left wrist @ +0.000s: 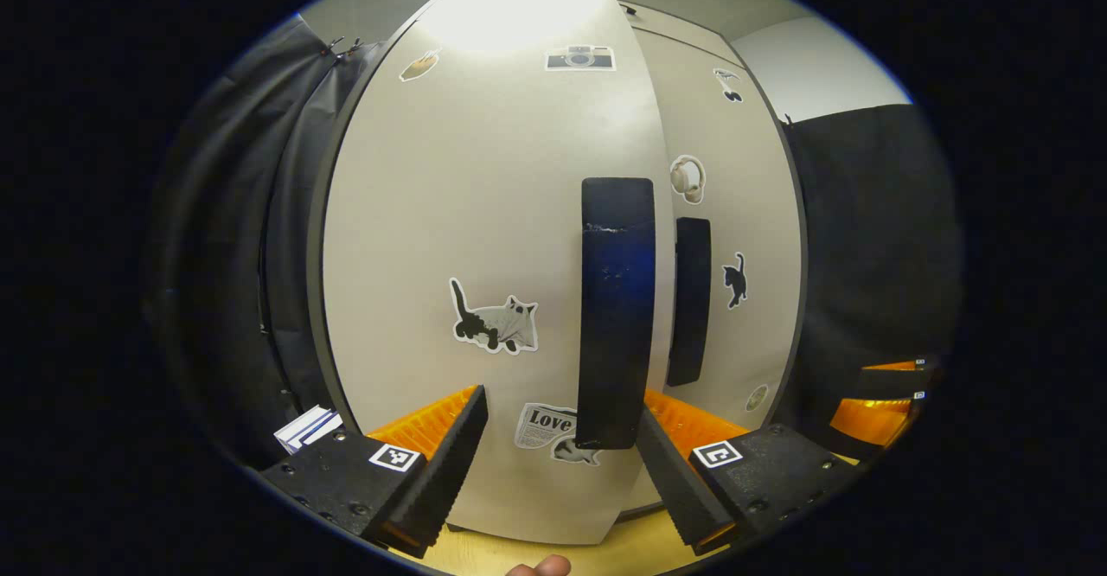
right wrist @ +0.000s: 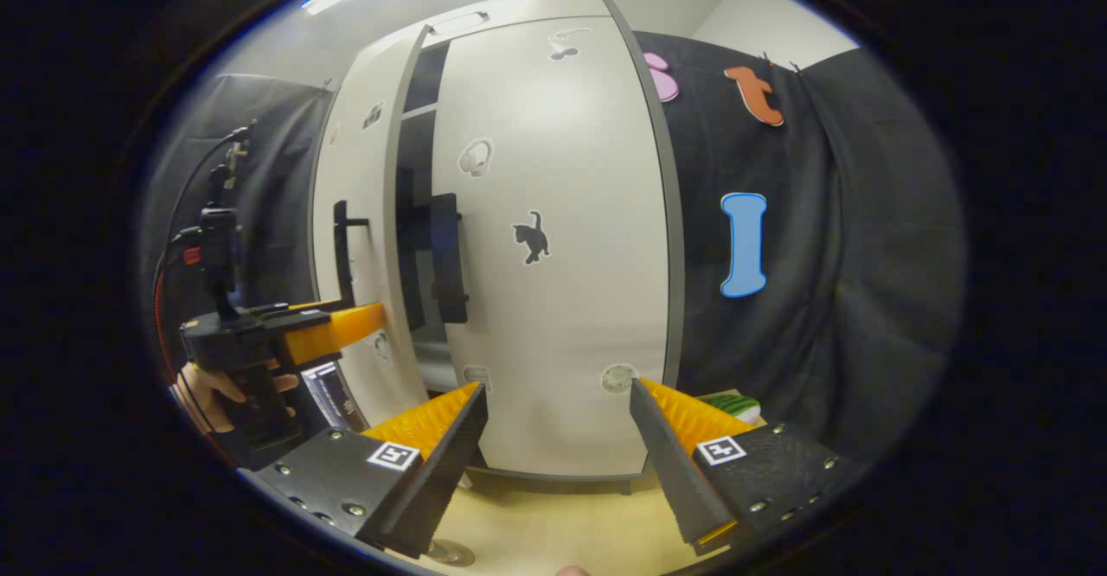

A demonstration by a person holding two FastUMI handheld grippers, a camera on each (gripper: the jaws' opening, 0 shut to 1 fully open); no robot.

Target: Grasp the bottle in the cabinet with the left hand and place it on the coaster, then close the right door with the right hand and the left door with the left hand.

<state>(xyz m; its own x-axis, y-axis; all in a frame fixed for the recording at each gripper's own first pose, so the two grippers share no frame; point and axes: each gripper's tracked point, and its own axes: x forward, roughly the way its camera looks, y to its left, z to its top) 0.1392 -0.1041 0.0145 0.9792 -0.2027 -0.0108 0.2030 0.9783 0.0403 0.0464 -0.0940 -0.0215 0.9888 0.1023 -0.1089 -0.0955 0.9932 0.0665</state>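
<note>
Left gripper (left wrist: 560, 438): jaws apart, empty, facing the left door (left wrist: 484, 239) close up, beside its black handle (left wrist: 616, 308). Right gripper (right wrist: 558, 438): jaws apart, empty, before the right door (right wrist: 553, 239), which appears shut. The left door stands slightly ajar. Cabinet interior is dark; contents cannot be told. Bottle's position cannot be told.

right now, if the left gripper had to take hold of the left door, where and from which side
Grip the left door's black handle, a tall vertical bar standing proud of the left door. Come straight at it from the front, one finger on each side of it. The left gripper is open and already nearly lined up with the bar's lower end.
</note>
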